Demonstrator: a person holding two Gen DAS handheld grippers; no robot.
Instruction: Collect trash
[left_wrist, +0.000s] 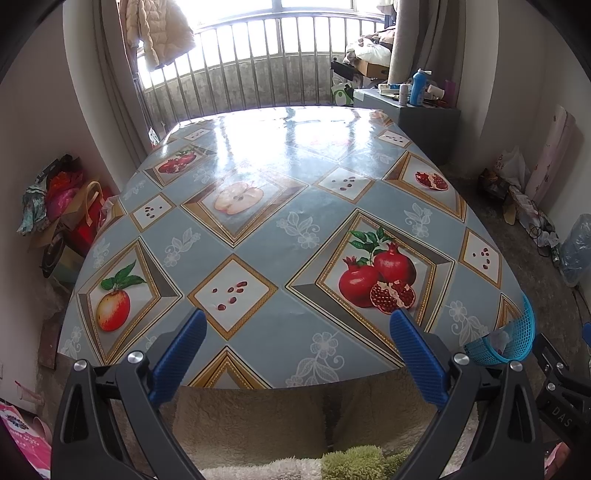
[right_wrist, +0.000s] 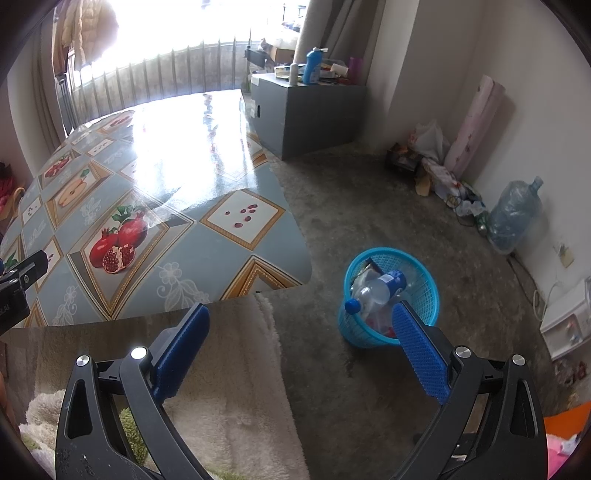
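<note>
L gripper (left_wrist: 297, 326) jaws spread wide, nothing btwn, over table (left_wrist: 258, 236) edge; R gripper (right_wrist: 301, 325) released too, blue basket (right_wrist: 424, 295) w/ bottle (right_wrist: 373, 291) just past its right jaw

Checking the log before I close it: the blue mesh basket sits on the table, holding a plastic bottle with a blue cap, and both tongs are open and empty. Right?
Not quite. The blue mesh basket stands on the floor beside the table, not on it, as the right wrist view shows. The rest holds: a plastic bottle with a blue cap lies in it, and the left tongs and right tongs are open and empty.
</note>
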